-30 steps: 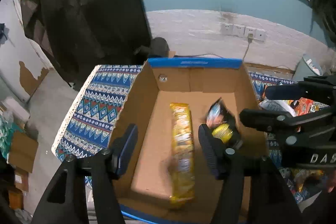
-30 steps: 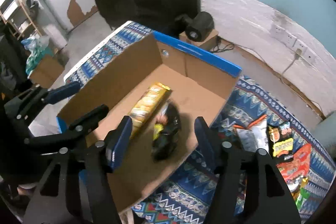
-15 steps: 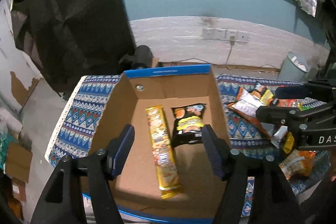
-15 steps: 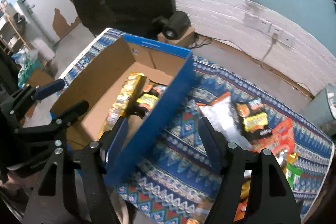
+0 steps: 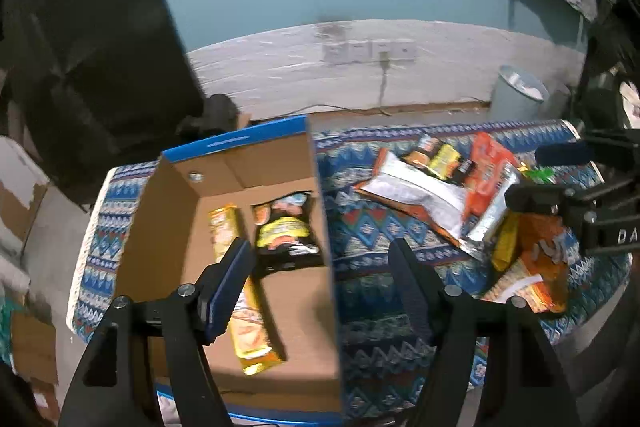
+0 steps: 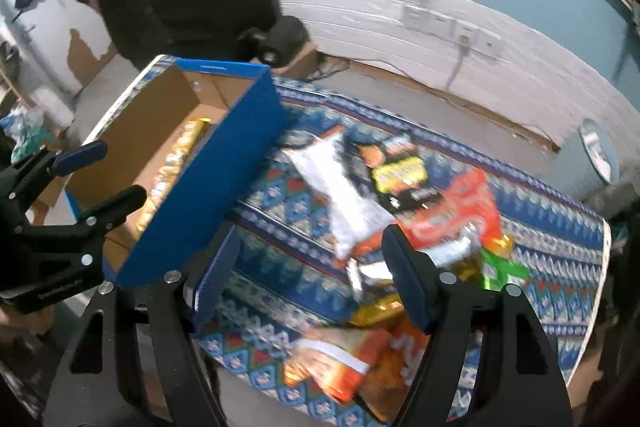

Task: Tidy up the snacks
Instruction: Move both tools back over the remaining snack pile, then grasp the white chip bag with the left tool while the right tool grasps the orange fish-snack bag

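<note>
At the far left of the left wrist view, bare floor and a scrap of brown carton sit beyond the scalloped edge of the patterned cloth, a woven-looking spread of blue, white and red zigzags. On it stands the cardboard box, plain corrugated brown inside and glossy blue along its rim, its tall walls square and stiff. A long yellow snack pack lies flat on the box floor, partly covered by the near finger, and a crinkled black snack bag rests just beside it against the right wall. The left gripper hangs above that right wall with its jaws opening and nothing between them, only the box edge and cloth below. To the right, a strip of open cloth separates the box from the loose heap: a white foil packet, a black and yellow bag and an orange packet overlap one another, and motion blur makes their print unreadable. The right gripper is over the near part of that heap, jaws opening and empty; beneath it lie what may be orange chip bags, cut off by the fingers. A pale bin stands by the wall past the cloth's far right corner.
</note>
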`<act>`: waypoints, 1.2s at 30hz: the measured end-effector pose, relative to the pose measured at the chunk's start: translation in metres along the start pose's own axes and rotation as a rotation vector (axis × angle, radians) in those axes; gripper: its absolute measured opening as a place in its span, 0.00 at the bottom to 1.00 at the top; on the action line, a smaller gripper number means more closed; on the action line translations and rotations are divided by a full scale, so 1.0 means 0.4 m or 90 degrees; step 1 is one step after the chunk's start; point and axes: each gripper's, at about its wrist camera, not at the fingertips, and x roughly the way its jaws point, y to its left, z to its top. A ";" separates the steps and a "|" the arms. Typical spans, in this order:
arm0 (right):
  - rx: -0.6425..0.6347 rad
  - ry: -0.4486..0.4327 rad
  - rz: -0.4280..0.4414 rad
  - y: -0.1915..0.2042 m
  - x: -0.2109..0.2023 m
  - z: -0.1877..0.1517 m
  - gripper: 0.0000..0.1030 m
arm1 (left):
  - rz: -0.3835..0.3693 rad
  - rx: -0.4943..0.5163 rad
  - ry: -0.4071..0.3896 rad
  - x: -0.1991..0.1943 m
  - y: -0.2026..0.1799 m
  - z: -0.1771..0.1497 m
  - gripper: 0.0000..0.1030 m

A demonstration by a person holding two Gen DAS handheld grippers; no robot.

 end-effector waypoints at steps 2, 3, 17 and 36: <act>0.012 0.002 -0.009 -0.027 -0.007 -0.018 0.72 | -0.008 0.017 0.004 0.004 -0.028 0.000 0.71; 0.019 0.005 -0.013 -0.041 -0.009 -0.028 0.72 | -0.014 0.025 0.007 0.007 -0.043 0.000 0.71; 0.096 0.058 -0.056 -0.190 -0.011 -0.173 0.72 | -0.088 0.061 0.062 0.053 -0.191 -0.007 0.72; 0.182 0.148 -0.054 -0.271 0.137 -0.272 0.72 | -0.084 0.065 0.139 0.150 -0.231 -0.044 0.72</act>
